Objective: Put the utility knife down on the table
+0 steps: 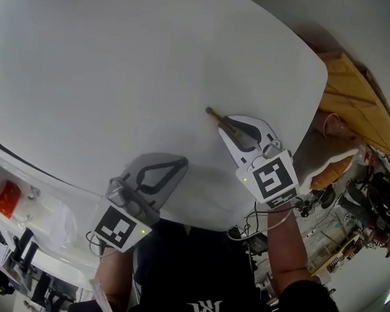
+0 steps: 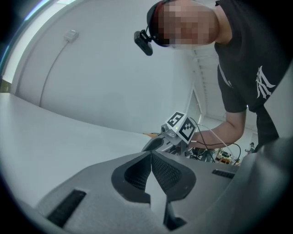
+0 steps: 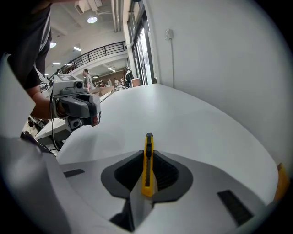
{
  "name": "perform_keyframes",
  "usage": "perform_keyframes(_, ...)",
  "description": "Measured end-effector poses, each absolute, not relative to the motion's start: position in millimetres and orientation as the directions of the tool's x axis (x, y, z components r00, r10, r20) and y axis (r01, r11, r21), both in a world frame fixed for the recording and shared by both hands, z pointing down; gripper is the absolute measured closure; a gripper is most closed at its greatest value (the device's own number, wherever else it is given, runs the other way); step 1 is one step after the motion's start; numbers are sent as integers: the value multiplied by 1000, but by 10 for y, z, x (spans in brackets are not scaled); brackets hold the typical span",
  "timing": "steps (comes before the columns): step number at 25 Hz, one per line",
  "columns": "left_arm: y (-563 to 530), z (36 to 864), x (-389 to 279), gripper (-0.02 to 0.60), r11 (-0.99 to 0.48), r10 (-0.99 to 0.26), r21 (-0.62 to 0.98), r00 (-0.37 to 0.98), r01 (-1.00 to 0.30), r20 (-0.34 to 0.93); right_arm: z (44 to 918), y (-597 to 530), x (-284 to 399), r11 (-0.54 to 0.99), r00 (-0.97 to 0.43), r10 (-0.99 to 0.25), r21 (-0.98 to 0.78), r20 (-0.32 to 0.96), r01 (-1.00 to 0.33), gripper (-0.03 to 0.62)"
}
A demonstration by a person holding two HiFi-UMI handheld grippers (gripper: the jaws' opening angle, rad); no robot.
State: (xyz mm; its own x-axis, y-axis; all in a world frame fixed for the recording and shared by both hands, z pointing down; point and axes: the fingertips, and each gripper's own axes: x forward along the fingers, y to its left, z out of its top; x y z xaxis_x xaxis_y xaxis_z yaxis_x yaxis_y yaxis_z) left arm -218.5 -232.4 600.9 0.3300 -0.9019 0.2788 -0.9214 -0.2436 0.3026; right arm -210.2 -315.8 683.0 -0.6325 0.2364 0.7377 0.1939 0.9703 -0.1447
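A yellow utility knife (image 3: 147,164) with a black slider is clamped between the jaws of my right gripper (image 3: 149,160), its tip pointing forward over the white table (image 3: 183,123). In the head view the knife (image 1: 218,119) sticks out up-left from the right gripper (image 1: 231,126), just above the table (image 1: 121,68) near its right edge. My left gripper (image 1: 160,173) hovers at the table's near edge, jaws closed together with nothing between them. The left gripper view shows its pads (image 2: 160,171) meeting and the right gripper (image 2: 176,132) beyond.
The round white table has an edge close on the right, beyond which lie an orange cloth (image 1: 353,96) and cluttered cables (image 1: 356,215). A white shelf with a red item (image 1: 8,197) stands at the lower left. A white wall (image 3: 219,55) rises behind the table.
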Motion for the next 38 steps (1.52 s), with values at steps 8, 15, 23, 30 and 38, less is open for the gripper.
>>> perform_keyframes(8,-2263,6077,-2198,575,-241,-900,316,333,-918,281,6867,-3111,-2117,971,-633,228,-127,740,202,540)
perform_keyframes(15,-2296,6040,-2213,575,-241,-902,298,327,-923,283,6821,-3120,-2096,972,-652,230,-140,723,188,539)
perform_keyframes(23,-2312,6018,-2212,575,-239,-902,294,323,-926,285,6692,-3193,-2137,974,-694,224,-137,684,179,526)
perform_keyframes(30,-2308,5761,-2276,575,-258,-911,269,326,-928,254,6286,-3191,-2217,981,-754,190,-104,629,161,526)
perform_keyframes(38,-2235,5050,-2437,575,-281,-909,302,353,-911,221,5172,-3092,-2298,996,-846,82,-21,526,84,559)
